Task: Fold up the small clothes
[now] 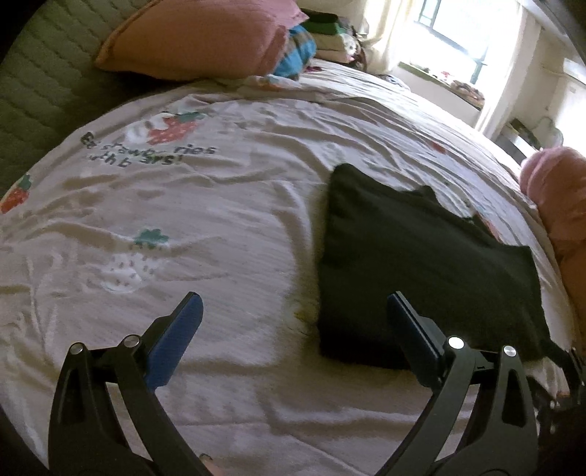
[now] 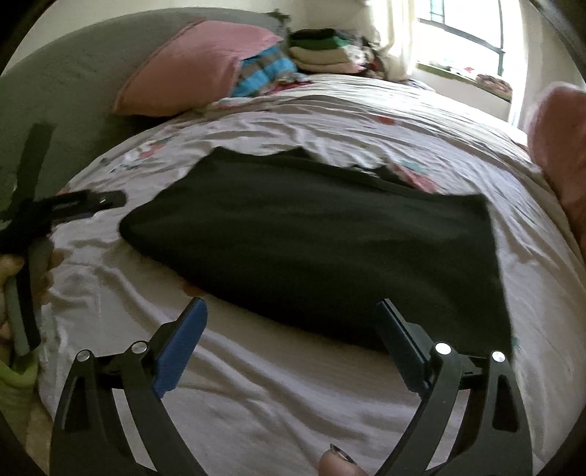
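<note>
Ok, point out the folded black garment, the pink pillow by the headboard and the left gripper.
Folded black garment (image 2: 311, 249): right wrist view, middle.
Pink pillow (image 1: 197, 40): left wrist view, face.
Left gripper (image 1: 293, 318): left wrist view, between fingertips.

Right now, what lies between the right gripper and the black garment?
Only bare, wrinkled bedsheet between the open right gripper and the black garment, in the right wrist view.

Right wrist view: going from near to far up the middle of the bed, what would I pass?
Right gripper, open → dark garment → printed bedsheet → stack of folded clothes by the window.
</note>
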`<state>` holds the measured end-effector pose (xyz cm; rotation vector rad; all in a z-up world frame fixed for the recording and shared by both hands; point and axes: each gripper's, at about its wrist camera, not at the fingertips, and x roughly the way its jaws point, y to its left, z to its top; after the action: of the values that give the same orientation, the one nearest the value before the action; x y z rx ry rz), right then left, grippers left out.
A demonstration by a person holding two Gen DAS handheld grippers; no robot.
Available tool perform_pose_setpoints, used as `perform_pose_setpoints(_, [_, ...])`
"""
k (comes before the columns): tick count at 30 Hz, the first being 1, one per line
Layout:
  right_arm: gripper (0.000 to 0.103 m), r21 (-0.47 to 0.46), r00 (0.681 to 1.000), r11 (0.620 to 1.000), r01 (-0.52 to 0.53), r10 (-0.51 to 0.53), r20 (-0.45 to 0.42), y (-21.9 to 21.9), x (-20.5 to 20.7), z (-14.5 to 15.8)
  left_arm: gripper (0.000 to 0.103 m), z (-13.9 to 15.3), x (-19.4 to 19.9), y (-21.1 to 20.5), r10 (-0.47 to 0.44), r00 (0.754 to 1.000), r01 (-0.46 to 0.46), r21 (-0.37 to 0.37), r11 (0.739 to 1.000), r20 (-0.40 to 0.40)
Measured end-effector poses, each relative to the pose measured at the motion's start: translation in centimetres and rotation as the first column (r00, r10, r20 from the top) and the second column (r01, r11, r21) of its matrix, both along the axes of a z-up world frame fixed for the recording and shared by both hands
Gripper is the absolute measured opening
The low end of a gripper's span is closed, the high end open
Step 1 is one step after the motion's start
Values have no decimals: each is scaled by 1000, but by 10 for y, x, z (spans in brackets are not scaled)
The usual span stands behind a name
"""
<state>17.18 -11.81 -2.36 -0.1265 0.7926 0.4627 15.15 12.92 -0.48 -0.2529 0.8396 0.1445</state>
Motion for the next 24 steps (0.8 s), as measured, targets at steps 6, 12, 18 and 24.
perform_pose_setpoints(6, [92,-32,994,994,-108,108,12,47,1,-2,93,-5,9,16,40,999,-39,34,999,-22])
perform_pose_setpoints(12, [92,-83,981,978,-189,192,27,88,2,-5,93,-7,14,25,54,998,-53,40,998,-28])
perform_pose_setpoints(18, [94,-156,972,961,-227,234,27,117,9,-17,93,-9,25,32,65,997,-64,44,997,-37])
perform_pose_setpoints(24, [94,-259,964,937,-235,258,58,144,17,-30,93,-14,35,44,86,995,-84,34,996,-55])
